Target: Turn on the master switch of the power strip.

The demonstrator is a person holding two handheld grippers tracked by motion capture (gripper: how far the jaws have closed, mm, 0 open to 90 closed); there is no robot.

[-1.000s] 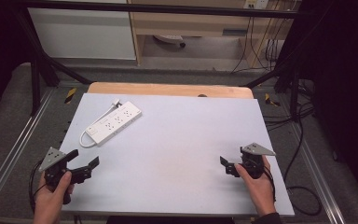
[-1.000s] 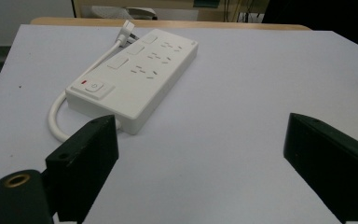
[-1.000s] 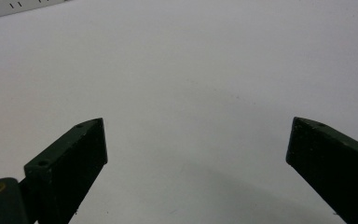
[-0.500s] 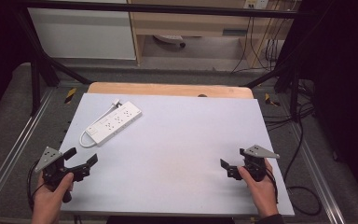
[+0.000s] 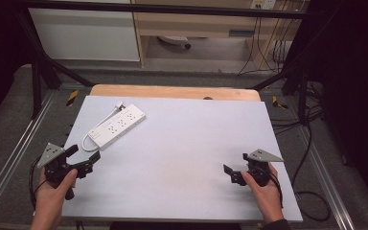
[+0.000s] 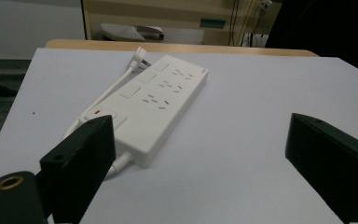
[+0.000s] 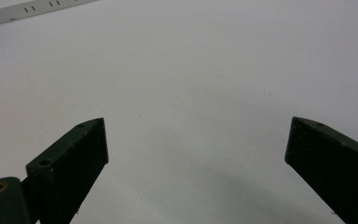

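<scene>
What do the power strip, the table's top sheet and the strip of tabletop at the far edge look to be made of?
Power strip: white moulded plastic, smooth with a slight sheen and rounded edges. Top sheet: pale grey, matte and flat with no grain, likely laminate or plastic board, though I can't say which. Far edge: light wood, or a wood-look veneer, going by the tan colour.

power strip (image 7: 32,10) cut off at top edge, socket markings unreadable

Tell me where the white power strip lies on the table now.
In the high view, the power strip lies at the table's far left, ahead of the open left gripper and untouched by it.
</scene>
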